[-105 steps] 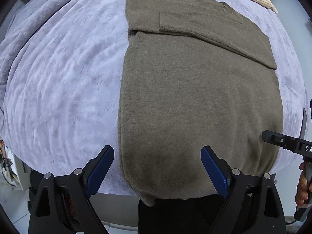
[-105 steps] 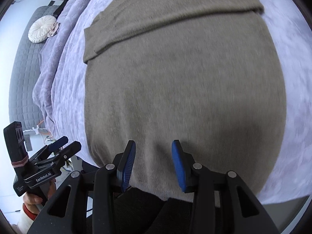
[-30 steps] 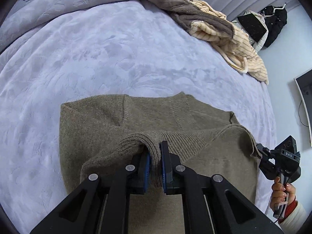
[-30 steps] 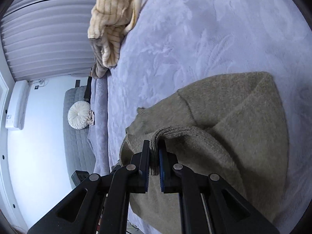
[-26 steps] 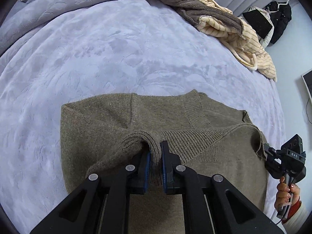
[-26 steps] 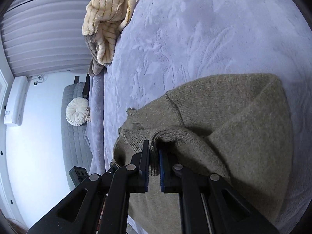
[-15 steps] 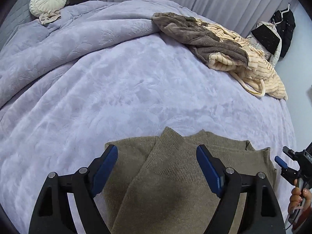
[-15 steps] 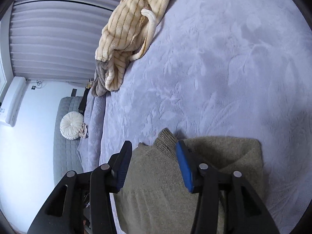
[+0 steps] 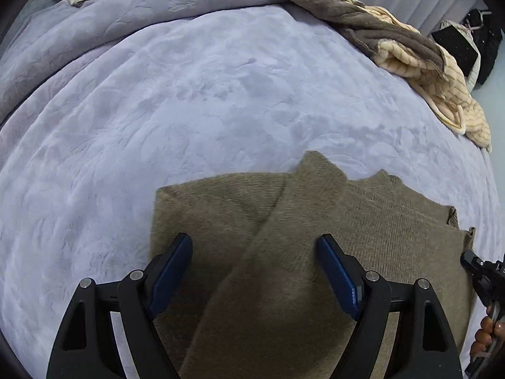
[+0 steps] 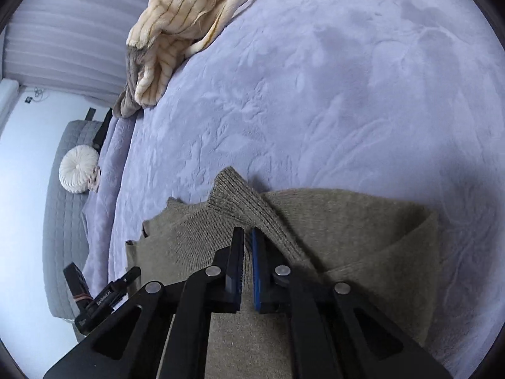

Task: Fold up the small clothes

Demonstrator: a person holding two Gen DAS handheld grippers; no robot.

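Observation:
An olive-brown knit sweater (image 9: 315, 252) lies folded in half on the lilac bedspread (image 9: 189, 94). Its ribbed hem edge lies on top at the far side. My left gripper (image 9: 255, 271) is open and empty, just above the sweater's left part. My right gripper (image 10: 247, 262) is shut, its blue pads nearly together, over the ribbed hem (image 10: 240, 202); no cloth shows between the pads. The sweater also shows in the right wrist view (image 10: 363, 240). The right gripper's body appears at the right edge of the left wrist view (image 9: 483, 271).
A pile of cream and brown fleece clothes (image 9: 410, 50) lies at the bed's far right, also in the right wrist view (image 10: 176, 31). A round white cushion (image 10: 79, 167) sits on a grey headboard area. The bedspread stretches wide beyond the sweater.
Both grippers carried the hem over to the far side and let it go. Since half a second ago the left stays open; the right has closed from open.

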